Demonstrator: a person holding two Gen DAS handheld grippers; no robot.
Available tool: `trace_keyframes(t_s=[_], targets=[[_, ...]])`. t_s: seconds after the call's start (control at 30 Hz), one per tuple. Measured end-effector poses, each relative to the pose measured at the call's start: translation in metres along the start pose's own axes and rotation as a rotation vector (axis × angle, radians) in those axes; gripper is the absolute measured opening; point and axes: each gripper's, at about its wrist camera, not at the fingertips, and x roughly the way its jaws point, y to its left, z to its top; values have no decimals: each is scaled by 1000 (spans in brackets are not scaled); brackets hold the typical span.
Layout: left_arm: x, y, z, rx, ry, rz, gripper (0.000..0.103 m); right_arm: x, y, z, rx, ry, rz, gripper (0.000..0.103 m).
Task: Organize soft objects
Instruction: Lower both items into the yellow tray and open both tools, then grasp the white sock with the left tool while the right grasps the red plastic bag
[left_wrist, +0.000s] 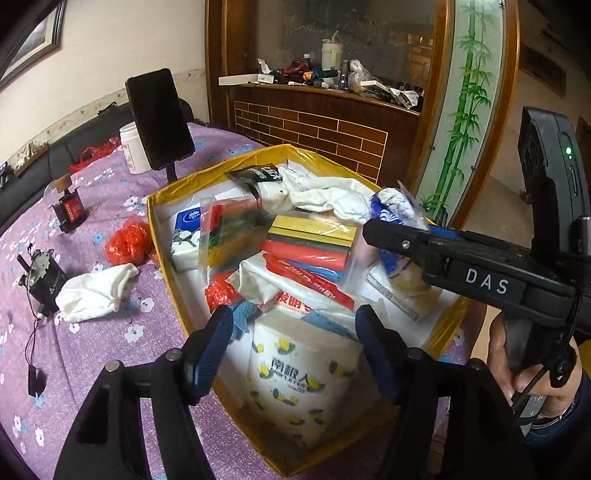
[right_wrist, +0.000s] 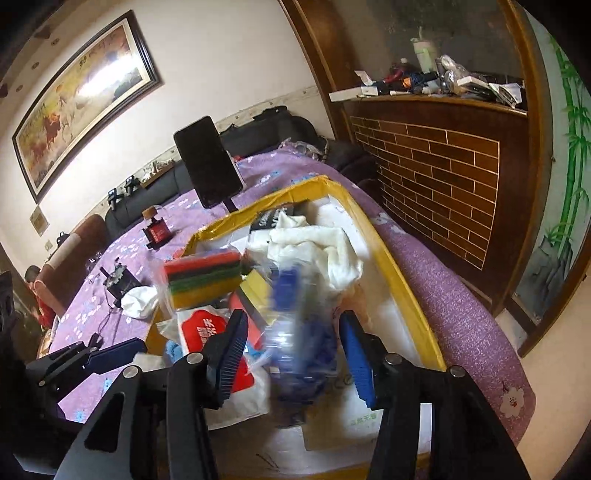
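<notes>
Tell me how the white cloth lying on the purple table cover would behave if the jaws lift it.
The white cloth lies crumpled in soft folds, so it would likely droop. It looks thin, probably light. Its rough weave should not slip much.

Box (left_wrist: 159, 206) crammed; phone stand (left_wrist: 159, 118) beside.

Yellow-lined cardboard box (left_wrist: 192, 188). Purple tablecloth (left_wrist: 92, 354) with white-and-blue flower print. Crumpled red plastic bag (left_wrist: 127, 242) at nine o'clock of box. White cloth glove (left_wrist: 98, 291). Tissue pack (left_wrist: 295, 376), white, yellow-flower pattern. Sponge stack (right_wrist: 203, 278), red, black, green, yellow stripes.
</notes>
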Motion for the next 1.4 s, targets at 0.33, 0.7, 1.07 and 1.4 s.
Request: trace_keyframes(t_s=[0.33,0.7,1.07,1.4], targets=[[-17,11,-1,-29,-40,24,68,-15,9,5,-9,-40,3,56],[-37,22,-9,-7,-113,138,70,-19,33,9,-40,-42,42,56],[-52,45,-18,-49,-138,167,70,-11,67,9,-93,-15,66,56],[-69,127,-61,-234,-98,234,70,21,142,24,-232,93,150,57]])
